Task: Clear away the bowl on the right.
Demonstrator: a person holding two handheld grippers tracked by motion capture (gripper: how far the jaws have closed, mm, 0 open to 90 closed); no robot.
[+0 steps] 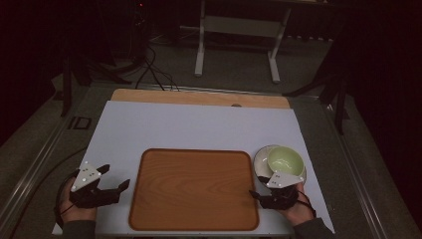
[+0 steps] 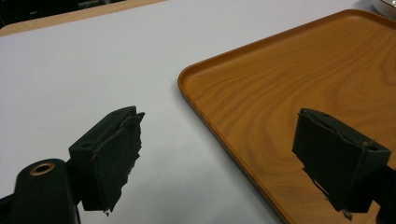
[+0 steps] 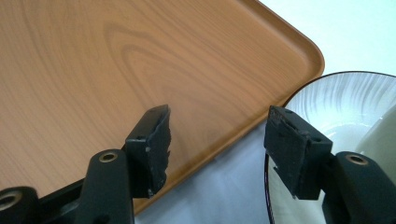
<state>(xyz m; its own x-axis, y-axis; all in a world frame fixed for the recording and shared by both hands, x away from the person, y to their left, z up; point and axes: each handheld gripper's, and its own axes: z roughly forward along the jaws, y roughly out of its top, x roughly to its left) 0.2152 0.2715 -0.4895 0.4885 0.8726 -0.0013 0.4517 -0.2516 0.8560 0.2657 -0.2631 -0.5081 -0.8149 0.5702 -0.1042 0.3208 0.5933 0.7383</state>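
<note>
- Your right gripper (image 1: 260,195) sits at the tray's (image 1: 194,221) right edge, jaws spread wide with nothing between them; in the right gripper view one jaw hangs over the tray rim, the other over the plate (image 3: 336,100).
- The green bowl (image 1: 285,161) rests on that plate (image 1: 261,160), just beyond your right hand (image 1: 297,209), near but not touched.
- Your left gripper (image 1: 115,178) is also wide and holds nothing, beside the tray's left edge, over the white mat (image 1: 199,124).
- The wooden tray lies bare between both grippers; nothing blocks the bowl.
</note>
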